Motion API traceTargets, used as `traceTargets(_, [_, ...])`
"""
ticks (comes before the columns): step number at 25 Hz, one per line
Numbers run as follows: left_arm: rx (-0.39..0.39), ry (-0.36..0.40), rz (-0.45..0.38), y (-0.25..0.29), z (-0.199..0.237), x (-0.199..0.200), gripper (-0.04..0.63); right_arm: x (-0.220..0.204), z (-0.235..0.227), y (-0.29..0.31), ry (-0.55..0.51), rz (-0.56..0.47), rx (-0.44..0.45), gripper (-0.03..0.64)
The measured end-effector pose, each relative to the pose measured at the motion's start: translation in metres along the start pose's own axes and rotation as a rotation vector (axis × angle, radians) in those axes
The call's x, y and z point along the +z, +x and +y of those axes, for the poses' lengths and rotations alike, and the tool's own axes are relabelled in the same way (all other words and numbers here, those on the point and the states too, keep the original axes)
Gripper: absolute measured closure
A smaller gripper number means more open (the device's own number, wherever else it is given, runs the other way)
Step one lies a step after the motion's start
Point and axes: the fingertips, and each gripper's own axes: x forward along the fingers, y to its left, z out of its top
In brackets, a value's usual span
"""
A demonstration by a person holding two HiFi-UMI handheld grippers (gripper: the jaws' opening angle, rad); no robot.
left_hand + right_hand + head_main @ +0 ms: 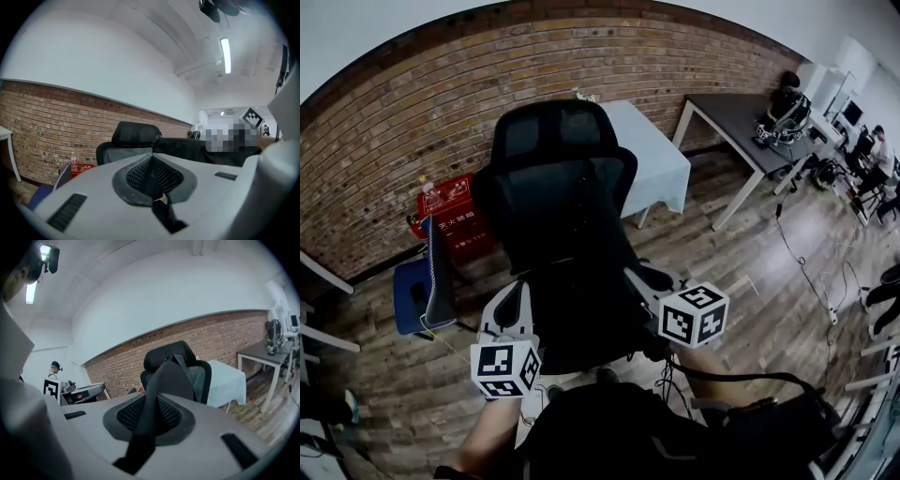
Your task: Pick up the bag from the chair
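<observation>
Two grips, one bag (581, 300): left gripper (153, 180) and right gripper (150, 416) each clenched on a strap (156, 384). Spreads the load, likely keeps it level, off the chair (553, 141).

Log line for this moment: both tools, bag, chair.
left tool: shut on left strap | right tool: shut on right strap | bag: between tools, in front of chair backrest

Grey hand-held grippers (152, 164) (149, 414) bear black-and-white marker cubes (504, 367) (694, 314).
</observation>
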Motion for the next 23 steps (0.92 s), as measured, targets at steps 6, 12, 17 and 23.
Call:
traceTargets(6, [0.031, 0.004, -0.027, -0.004, 0.001, 0.009, 0.584, 0.008, -0.006, -0.002, 0.005, -0.022, 0.0, 0.557])
traceTargets(12, [0.043, -0.011, -0.019, -0.006, 0.002, 0.003, 0.584, 0.006, -0.003, -0.004, 0.027, -0.033, 0.024, 0.557])
traceTargets(17, [0.042, -0.018, -0.007, -0.006, 0.004, 0.001, 0.584, 0.007, 0.001, -0.002, 0.03, -0.032, 0.029, 0.557])
traceTargets(23, [0.035, -0.003, -0.01, -0.012, 0.003, 0.004, 0.584, 0.0, 0.0, -0.003, 0.023, -0.01, 0.032, 0.557])
